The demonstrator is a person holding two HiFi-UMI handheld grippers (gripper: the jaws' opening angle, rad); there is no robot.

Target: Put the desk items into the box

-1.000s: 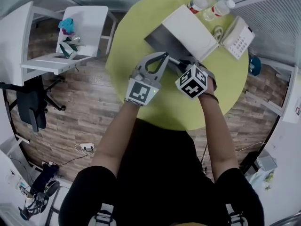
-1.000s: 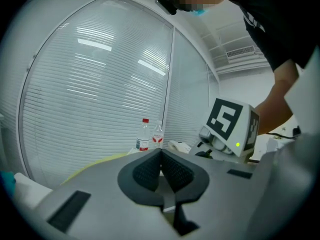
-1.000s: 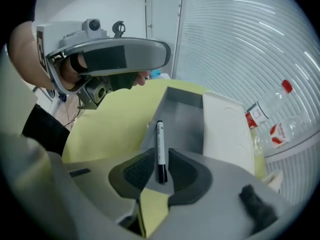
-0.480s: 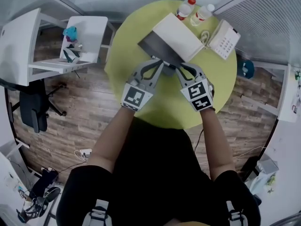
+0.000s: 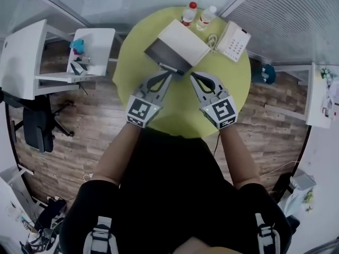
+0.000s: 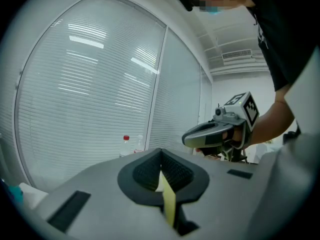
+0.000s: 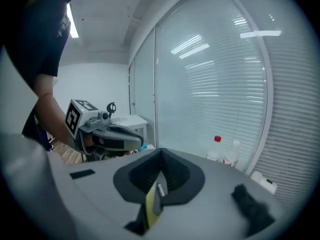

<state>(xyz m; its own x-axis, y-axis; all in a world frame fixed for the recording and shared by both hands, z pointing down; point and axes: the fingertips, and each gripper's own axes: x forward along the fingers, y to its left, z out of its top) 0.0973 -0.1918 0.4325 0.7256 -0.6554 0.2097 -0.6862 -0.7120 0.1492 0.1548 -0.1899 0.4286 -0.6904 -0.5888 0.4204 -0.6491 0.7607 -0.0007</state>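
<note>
An open box [image 5: 168,53] with a white lid [image 5: 184,35] and a dark grey inside stands at the back of the round yellow-green table [image 5: 180,112]; I cannot make out its contents. My left gripper [image 5: 167,74] hovers just in front of the box, its jaws shut with nothing between them. My right gripper [image 5: 192,76] is beside it, also shut and empty. In the left gripper view the left gripper [image 6: 161,171] shows only a thin slit, with the right gripper [image 6: 215,133] alongside. In the right gripper view the right gripper [image 7: 160,176] looks the same, with the left gripper [image 7: 107,134] beside it.
Two plastic bottles [image 5: 189,12] [image 5: 206,16] stand behind the box. A white desk phone [image 5: 233,41] and a coiled cord [image 5: 213,38] lie to the box's right. A white side desk [image 5: 92,52] with small items and a black chair [image 5: 37,126] stand to the left on the wooden floor.
Both grippers have drawn back from the box toward the near side of the table. The right gripper has turned level again, and the head view has risen.
</note>
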